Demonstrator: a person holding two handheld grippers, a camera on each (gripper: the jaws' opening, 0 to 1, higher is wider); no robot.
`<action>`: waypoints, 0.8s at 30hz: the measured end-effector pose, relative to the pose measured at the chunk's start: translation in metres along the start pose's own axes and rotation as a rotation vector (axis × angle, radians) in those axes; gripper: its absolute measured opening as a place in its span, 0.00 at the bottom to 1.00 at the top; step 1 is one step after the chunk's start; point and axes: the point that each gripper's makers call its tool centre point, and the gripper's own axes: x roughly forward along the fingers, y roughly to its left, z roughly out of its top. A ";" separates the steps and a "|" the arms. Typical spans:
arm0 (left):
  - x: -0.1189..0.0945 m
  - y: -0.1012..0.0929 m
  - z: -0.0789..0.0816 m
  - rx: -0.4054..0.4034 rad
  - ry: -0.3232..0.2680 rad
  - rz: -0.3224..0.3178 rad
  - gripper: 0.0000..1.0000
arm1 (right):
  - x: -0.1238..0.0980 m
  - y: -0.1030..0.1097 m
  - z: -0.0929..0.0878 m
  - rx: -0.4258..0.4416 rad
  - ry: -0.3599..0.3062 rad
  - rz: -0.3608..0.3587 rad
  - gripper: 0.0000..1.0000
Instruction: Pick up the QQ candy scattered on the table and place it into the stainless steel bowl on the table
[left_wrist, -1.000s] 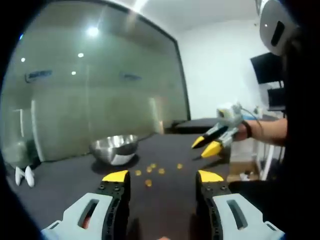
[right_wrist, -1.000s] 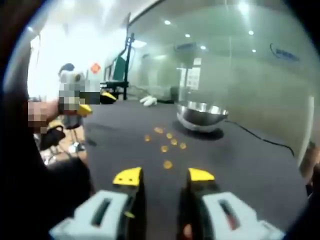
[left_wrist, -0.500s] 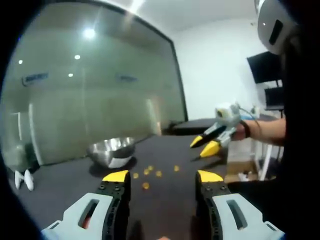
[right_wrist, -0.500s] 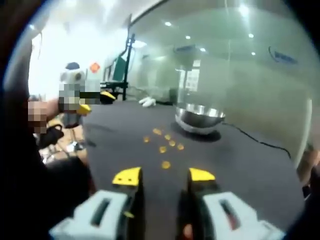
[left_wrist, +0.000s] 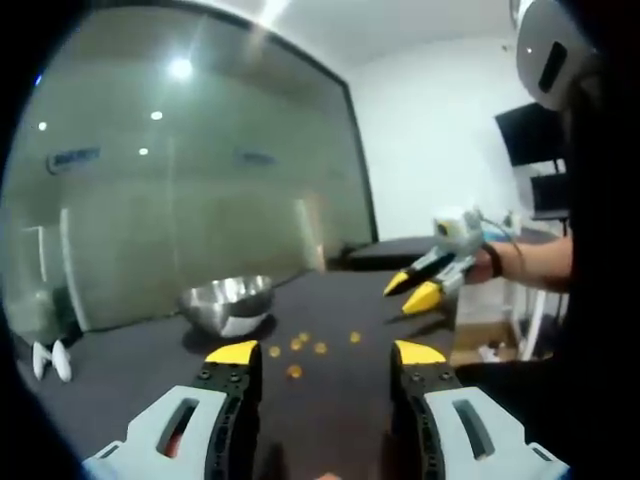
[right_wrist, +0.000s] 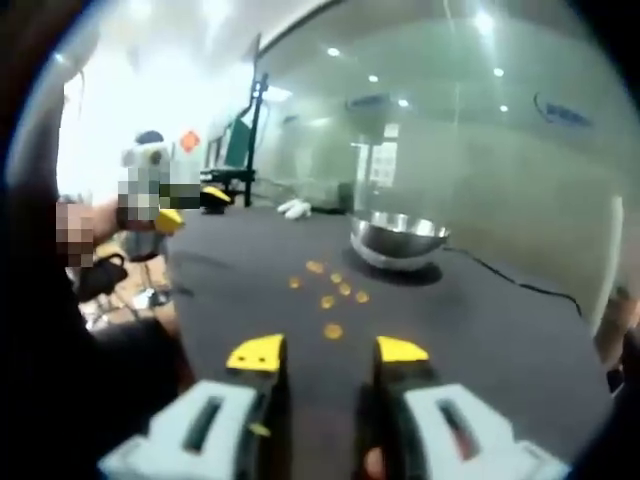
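Almost nothing moved since a second earlier; both views only drifted slightly. Left gripper (left_wrist: 325, 352) and right gripper (right_wrist: 330, 350) hung above the near edge of the black table (right_wrist: 480, 330), jaws parted, nothing held. QQ candies (left_wrist: 294, 371) lay scattered mid-table, near the stainless steel bowl (left_wrist: 226, 298), toward the far edge.

Barely any change

Both views have only drifted slightly with the hands; the small orange candies (left_wrist: 294, 371) lie where they lay.
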 end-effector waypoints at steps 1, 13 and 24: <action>0.000 0.000 0.000 0.000 0.001 0.001 0.52 | -0.001 -0.001 0.001 -0.002 -0.002 -0.002 0.34; -0.001 0.001 0.002 -0.008 -0.015 0.006 0.52 | 0.005 0.000 -0.013 0.020 0.033 0.020 0.35; -0.004 0.003 0.000 -0.011 -0.019 0.011 0.52 | 0.026 0.000 -0.026 0.055 0.073 0.051 0.34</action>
